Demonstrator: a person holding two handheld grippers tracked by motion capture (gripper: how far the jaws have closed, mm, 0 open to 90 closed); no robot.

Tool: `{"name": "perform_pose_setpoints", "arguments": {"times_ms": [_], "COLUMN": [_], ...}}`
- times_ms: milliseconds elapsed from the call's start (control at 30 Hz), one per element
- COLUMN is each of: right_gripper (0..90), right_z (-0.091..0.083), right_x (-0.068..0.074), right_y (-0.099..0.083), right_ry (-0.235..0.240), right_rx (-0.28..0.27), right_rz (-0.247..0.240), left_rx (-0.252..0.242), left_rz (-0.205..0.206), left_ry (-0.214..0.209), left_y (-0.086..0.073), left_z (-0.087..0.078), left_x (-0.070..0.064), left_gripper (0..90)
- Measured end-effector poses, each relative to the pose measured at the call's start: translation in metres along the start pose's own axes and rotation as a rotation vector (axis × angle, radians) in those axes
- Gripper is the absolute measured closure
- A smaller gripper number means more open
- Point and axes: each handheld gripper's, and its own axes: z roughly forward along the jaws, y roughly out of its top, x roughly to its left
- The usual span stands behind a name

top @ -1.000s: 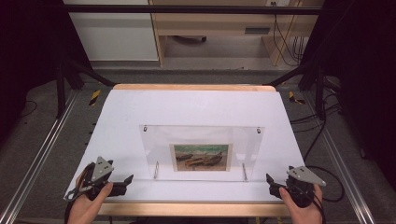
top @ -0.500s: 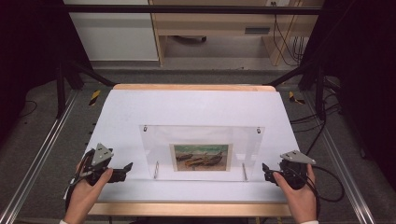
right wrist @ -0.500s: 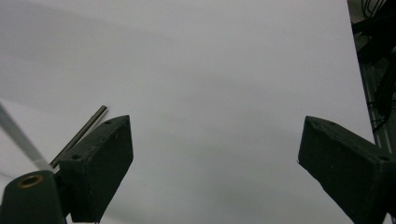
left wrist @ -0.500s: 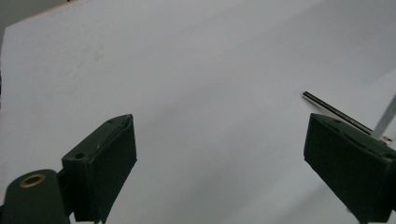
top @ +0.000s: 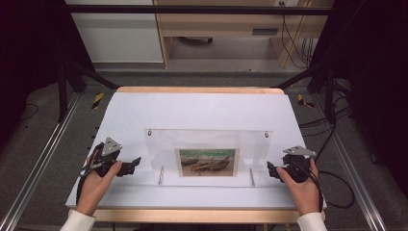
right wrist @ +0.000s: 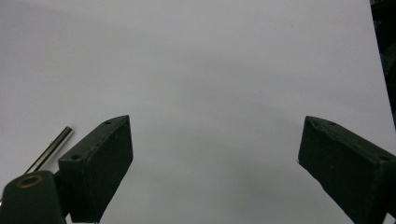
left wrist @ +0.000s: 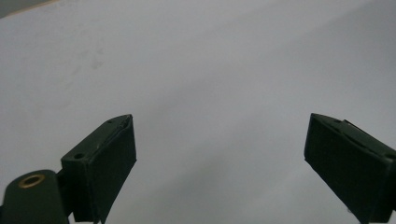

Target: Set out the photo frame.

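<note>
A clear acrylic picture frame (top: pixel 207 139) lies flat in the middle of the white table (top: pixel 202 108). It holds a small picture (top: pixel 207 161) of boats on a beach. Metal pins (top: pixel 251 177) stand at its near corners. My left gripper (top: pixel 133 165) is left of the frame's near corner, open, with nothing between its jaws. In the left gripper view the left gripper (left wrist: pixel 219 126) looks over bare white surface. My right gripper (top: pixel 270 170) is just right of the frame's near right corner, open and empty. In the right gripper view the right gripper (right wrist: pixel 215 123) has a metal pin (right wrist: pixel 51 148) at its left.
The table has a wooden front edge (top: pixel 197 215) and back edge (top: pixel 199 90). Metal rails (top: pixel 38 163) run along both sides. Cables (top: pixel 337 183) trail right of the table. Bare white surface lies beyond the frame.
Both hands have moved forward from the front edge. Each gripper has come inward toward the frame's near corners.
</note>
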Motion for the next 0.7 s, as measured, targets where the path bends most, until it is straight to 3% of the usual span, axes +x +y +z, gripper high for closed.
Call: {"name": "perform_pose_setpoints", "arguments": {"times_ms": [300, 700], "right_gripper": [10.1, 11.8], "right_z": [0.012, 0.027], "right_x": [-0.002, -0.005], "right_y": [0.008, 0.018], "right_ry": [0.009, 0.030], "right_rx": [0.003, -0.036], "right_rz": [0.022, 0.069], "left_rx": [0.003, 0.016], "left_rz": [-0.036, -0.082], "left_ry": [-0.002, 0.015], "left_y": [0.002, 0.002], "left_z": [0.011, 0.025], "left_x": [0.006, 0.015], "left_gripper": [8.5, 8.2]}}
